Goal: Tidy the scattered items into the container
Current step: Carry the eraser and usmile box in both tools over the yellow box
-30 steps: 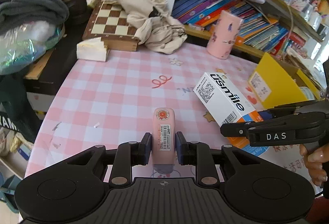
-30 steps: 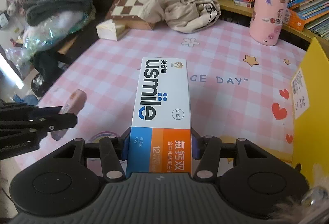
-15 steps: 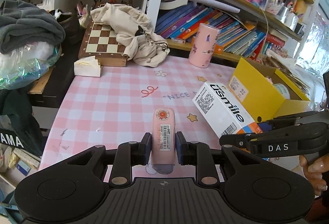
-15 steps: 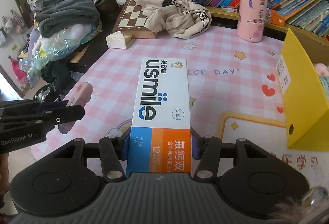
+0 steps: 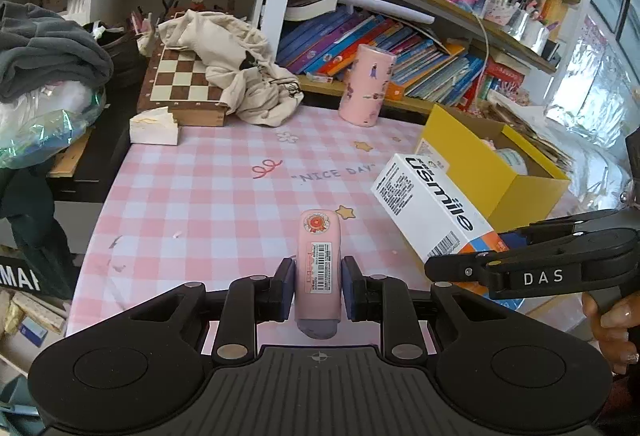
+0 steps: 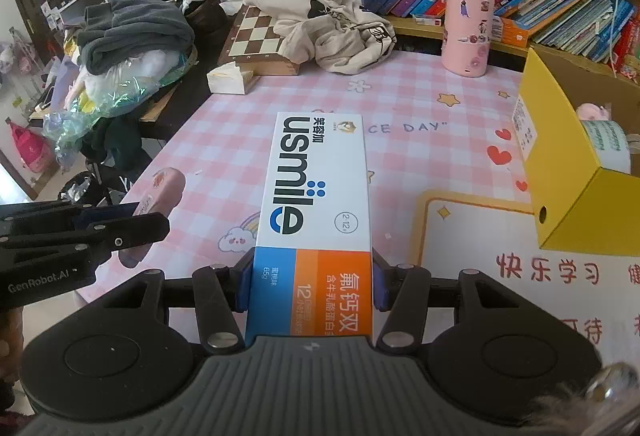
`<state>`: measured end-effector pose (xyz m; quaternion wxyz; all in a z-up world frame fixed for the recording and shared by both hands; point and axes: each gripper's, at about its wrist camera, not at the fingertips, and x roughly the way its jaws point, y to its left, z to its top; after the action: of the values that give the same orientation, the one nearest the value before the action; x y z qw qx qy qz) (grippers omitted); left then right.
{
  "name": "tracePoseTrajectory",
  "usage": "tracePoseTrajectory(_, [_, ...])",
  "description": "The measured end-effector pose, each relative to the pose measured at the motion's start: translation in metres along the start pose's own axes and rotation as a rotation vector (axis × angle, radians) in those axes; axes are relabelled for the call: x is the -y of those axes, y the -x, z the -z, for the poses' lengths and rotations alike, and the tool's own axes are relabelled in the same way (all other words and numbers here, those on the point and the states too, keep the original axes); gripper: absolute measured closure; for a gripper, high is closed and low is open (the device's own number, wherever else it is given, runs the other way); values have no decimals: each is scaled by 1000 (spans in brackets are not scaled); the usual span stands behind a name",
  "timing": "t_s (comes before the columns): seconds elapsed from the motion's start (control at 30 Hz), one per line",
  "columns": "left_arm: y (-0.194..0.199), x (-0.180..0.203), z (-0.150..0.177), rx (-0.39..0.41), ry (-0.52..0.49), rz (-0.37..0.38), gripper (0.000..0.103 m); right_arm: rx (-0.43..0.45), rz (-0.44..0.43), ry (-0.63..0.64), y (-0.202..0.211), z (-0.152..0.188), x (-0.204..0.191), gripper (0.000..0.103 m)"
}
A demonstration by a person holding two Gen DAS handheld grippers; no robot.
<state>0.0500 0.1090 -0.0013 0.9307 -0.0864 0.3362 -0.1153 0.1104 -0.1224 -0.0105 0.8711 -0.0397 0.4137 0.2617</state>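
Note:
My left gripper (image 5: 318, 286) is shut on a pink tube (image 5: 319, 260) with a barcode label, held above the pink checked tablecloth (image 5: 208, 192). My right gripper (image 6: 312, 282) is shut on a white, blue and orange toothpaste box (image 6: 316, 192), also lifted off the table. The box (image 5: 432, 210) shows at the right of the left wrist view, the tube (image 6: 160, 192) at the left of the right wrist view. An open yellow cardboard box (image 5: 476, 164) stands on the table's right side, holding a roll of tape (image 6: 608, 146) and a pink item.
A pink cylinder (image 5: 366, 90) stands at the table's back edge. A chessboard (image 5: 180, 84) with a beige cloth (image 5: 240, 76) on it sits back left, beside a white tissue pack (image 5: 154, 126). Bookshelves rise behind. A white printed mat (image 6: 520, 276) lies front right.
Both grippers have risen and drawn back from the table with their items still held; more of the shelves and the yellow box's inside has come into view.

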Motion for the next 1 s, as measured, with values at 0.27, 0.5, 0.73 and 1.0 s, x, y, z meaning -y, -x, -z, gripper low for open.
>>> tracePoseTrajectory(0.27, [0, 2, -1, 15, 10, 22, 80, -2, 29, 13, 8, 1, 1, 52])
tracePoseTrajectory(0.5, [-3, 13, -4, 18, 4, 33, 80, 2, 29, 20, 15, 4, 9, 52])
tracePoseTrajectory(0.73, [-15, 39, -9, 0, -40, 44, 80, 27, 22, -2, 26, 10, 30, 52])
tracePoseTrajectory(1.0, [-28, 88, -20, 14, -116, 47, 80, 84, 10, -13, 48, 11, 70, 52])
